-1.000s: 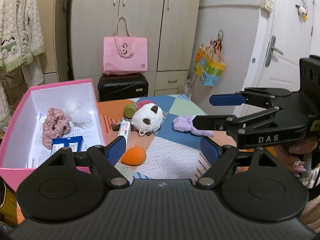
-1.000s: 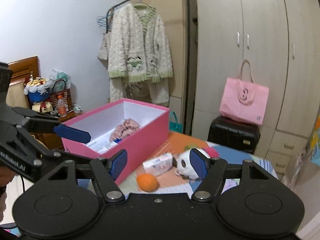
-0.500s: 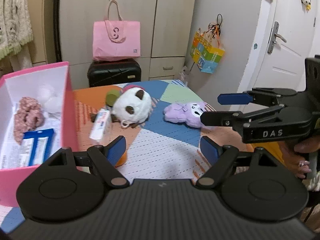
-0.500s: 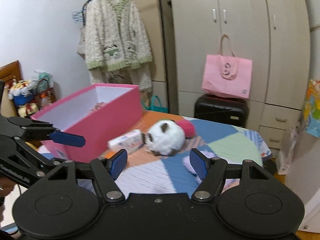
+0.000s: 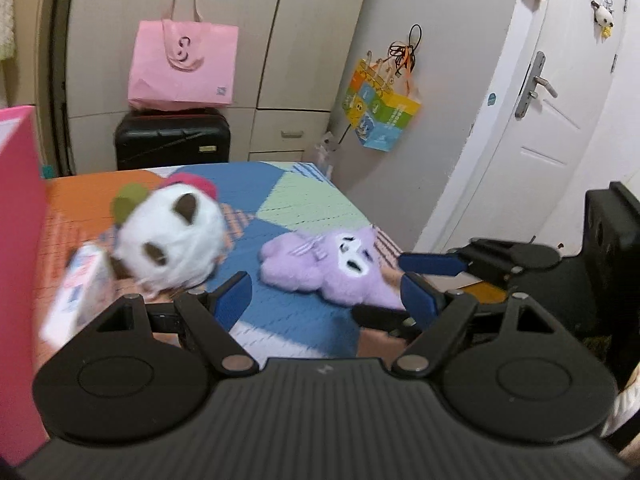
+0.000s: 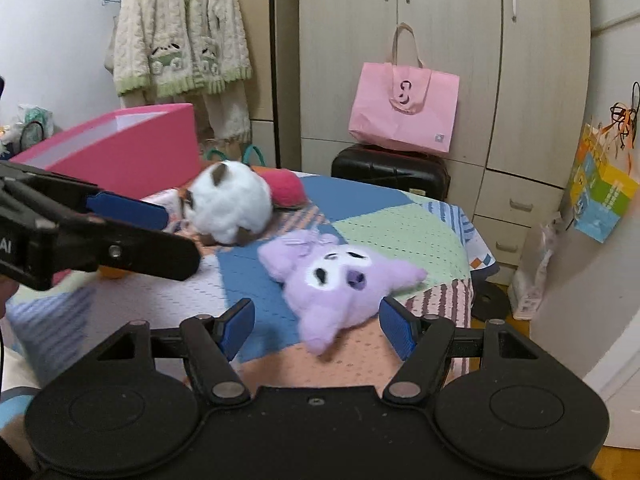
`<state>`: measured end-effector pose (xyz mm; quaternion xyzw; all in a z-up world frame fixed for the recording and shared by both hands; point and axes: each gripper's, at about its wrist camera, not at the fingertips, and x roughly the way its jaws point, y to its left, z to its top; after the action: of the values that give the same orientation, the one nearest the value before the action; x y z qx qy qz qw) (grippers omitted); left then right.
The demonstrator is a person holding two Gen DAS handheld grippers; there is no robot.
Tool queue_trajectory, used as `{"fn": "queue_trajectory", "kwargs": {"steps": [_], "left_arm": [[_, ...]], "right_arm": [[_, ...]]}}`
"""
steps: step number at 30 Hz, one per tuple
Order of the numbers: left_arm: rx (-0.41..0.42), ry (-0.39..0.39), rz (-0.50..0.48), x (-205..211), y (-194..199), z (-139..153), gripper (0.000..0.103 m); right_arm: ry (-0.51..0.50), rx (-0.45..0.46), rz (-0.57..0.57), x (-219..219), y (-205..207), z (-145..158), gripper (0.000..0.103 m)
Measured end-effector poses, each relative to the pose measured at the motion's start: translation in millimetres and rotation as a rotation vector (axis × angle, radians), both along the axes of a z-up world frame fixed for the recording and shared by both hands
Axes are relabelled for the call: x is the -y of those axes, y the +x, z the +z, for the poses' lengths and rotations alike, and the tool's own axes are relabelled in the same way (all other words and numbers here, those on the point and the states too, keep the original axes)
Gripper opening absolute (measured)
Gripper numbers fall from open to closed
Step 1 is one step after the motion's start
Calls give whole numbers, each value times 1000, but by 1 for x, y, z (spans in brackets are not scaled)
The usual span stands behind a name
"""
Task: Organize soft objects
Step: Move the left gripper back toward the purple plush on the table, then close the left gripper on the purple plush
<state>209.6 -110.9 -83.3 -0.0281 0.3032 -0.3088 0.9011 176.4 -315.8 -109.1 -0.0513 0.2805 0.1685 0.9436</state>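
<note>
On the patchwork table (image 6: 420, 228), a purple plush (image 6: 344, 276) lies flat on its back, face up, near the right edge, apart from a white plush (image 6: 230, 206) that sits closer to the pink box (image 6: 132, 152). Right gripper (image 6: 318, 326) is lined up on the purple plush, jaws apart and empty, one limb of the toy just ahead of the gap; likely the next pick, bound for the box. Left gripper (image 5: 328, 300) also stands open, holding nothing, aimed between the two toys.

Left view alone shows a small carton (image 5: 80, 280) beside the white plush, blurred. Right view alone shows the box's open top, contents hidden, and a red plush (image 6: 286, 190) behind the white one.
</note>
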Motion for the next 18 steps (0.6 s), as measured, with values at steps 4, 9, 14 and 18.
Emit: {"fn": "queue_trajectory", "kwargs": {"steps": [4, 9, 14, 18], "left_arm": [[15, 26, 5, 18, 18, -8, 81], [-34, 19, 11, 30, 40, -18, 81], [-10, 30, 39, 38, 45, -23, 90], [-19, 42, 22, 43, 45, -26, 91]], "right_arm": [[40, -21, 0, 6, 18, -11, 80], [58, -54, -8, 10, 35, -24, 82], [54, -61, 4, 9, 41, -27, 88], [54, -57, 15, 8, 42, -26, 88]]}}
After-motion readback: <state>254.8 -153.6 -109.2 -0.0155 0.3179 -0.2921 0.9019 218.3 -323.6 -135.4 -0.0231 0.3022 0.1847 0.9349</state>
